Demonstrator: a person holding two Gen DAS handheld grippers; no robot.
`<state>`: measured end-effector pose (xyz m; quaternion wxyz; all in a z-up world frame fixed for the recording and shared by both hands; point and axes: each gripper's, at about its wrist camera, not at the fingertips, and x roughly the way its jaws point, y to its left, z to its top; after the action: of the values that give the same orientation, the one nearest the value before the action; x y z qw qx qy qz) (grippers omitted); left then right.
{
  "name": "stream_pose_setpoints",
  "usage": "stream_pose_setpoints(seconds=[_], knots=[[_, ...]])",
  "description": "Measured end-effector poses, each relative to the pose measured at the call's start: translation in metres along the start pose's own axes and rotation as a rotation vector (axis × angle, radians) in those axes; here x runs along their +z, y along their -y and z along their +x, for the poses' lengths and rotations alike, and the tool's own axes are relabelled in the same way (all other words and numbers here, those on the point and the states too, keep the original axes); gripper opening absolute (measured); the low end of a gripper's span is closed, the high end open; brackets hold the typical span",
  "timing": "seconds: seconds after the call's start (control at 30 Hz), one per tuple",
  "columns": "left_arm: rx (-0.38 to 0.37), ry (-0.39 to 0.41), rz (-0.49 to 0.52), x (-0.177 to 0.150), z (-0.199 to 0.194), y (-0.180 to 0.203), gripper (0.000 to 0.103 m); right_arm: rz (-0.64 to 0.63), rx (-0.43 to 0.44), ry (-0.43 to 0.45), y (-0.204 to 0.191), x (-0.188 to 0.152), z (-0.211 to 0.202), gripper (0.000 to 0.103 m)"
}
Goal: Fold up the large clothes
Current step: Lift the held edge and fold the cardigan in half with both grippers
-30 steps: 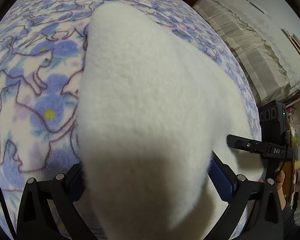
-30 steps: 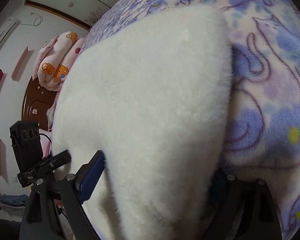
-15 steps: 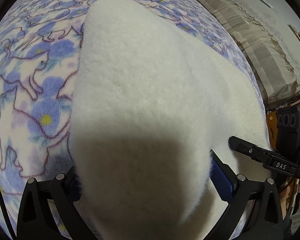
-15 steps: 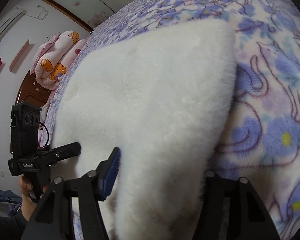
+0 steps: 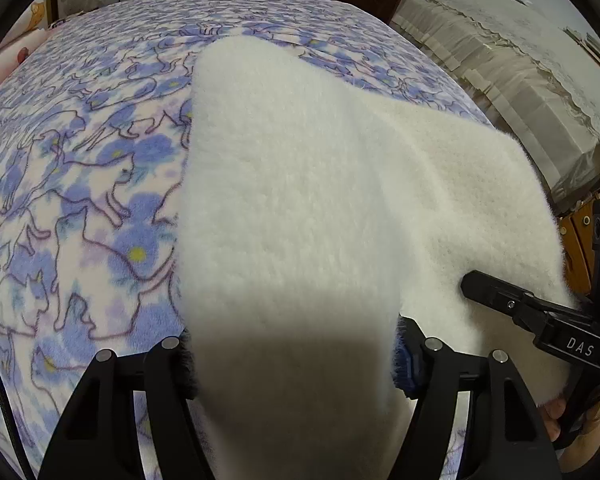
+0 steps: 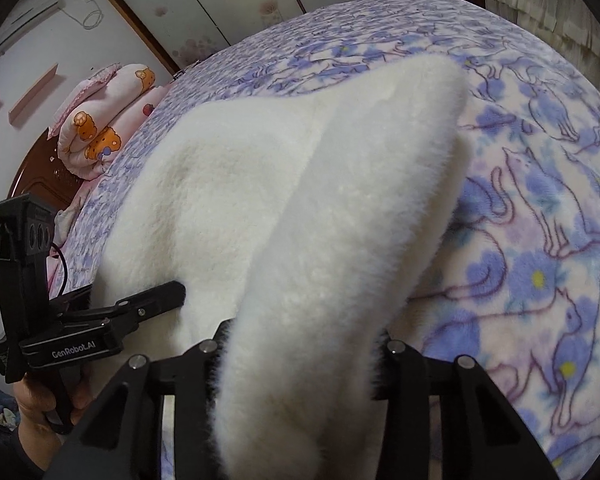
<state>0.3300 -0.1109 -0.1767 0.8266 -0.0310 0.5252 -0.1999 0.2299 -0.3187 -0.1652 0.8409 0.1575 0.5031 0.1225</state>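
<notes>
Left claw (image 5: 294,364): jaws closing on a near corner of the white fleece garment (image 5: 300,200); fabric bunched between the pads.
Right claw (image 6: 300,354): closing too, pinching the other near corner.
Garment: stretches ahead of both claws, far end on the cat-print blanket (image 5: 80,200).
Progress: early; corners gripped, no fold visibly laid; folding over and flattening remain.
</notes>
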Motion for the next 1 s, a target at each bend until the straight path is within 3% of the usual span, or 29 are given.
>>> stream_pose_setpoints(seconds=[0.6,1.0], knots=[[0.014,-0.005,0.002,-0.04,-0.055,-0.019,0.067,-0.009,0.024,-0.006,-0.047,-0.027,-0.021,0.041],[0.034,0.041,-0.016,-0.051,-0.106,-0.053,0.067,-0.059,0.048,0.01,-0.098,-0.028,-0.03,0.041]])
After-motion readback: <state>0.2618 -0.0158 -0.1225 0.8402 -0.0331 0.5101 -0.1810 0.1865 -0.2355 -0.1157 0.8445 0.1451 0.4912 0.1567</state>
